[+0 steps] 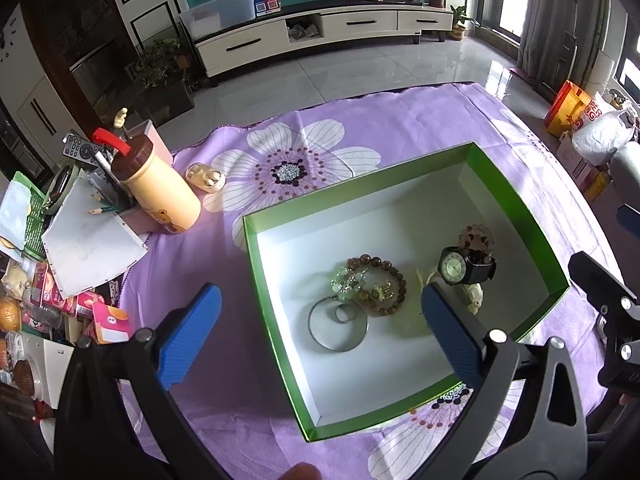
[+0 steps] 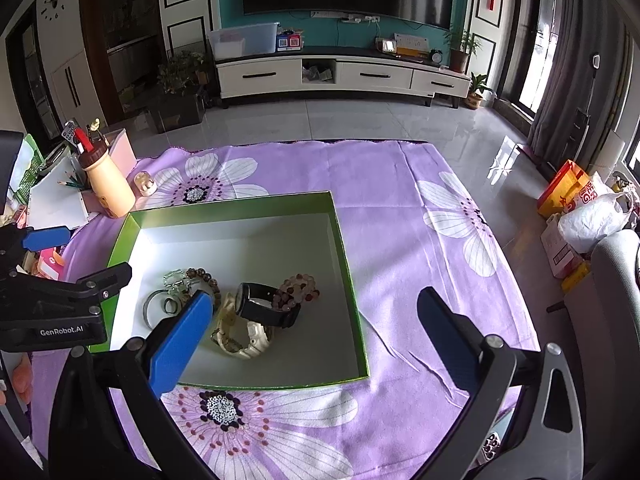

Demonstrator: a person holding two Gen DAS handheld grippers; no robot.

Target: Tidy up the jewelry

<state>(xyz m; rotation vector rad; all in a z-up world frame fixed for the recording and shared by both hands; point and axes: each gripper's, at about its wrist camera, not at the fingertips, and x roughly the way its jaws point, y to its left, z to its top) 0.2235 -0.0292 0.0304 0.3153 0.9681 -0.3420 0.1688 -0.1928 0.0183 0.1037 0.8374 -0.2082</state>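
Bench point(image 2: 400, 208) covered by purple floral cloth point(image 2: 380, 240). Directly on it: green open box point(image 2: 340, 240) at center; cream bottle point(image 1: 160, 192) with brown cap, small earbud case point(image 1: 205, 178), pencil holder, white notebook point(image 1: 88, 244) and assorted clutter along left edge.

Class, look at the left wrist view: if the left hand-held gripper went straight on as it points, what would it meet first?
Probably the silver bangle on the green box floor; the open left hand-held gripper frames it, though depth is unclear.
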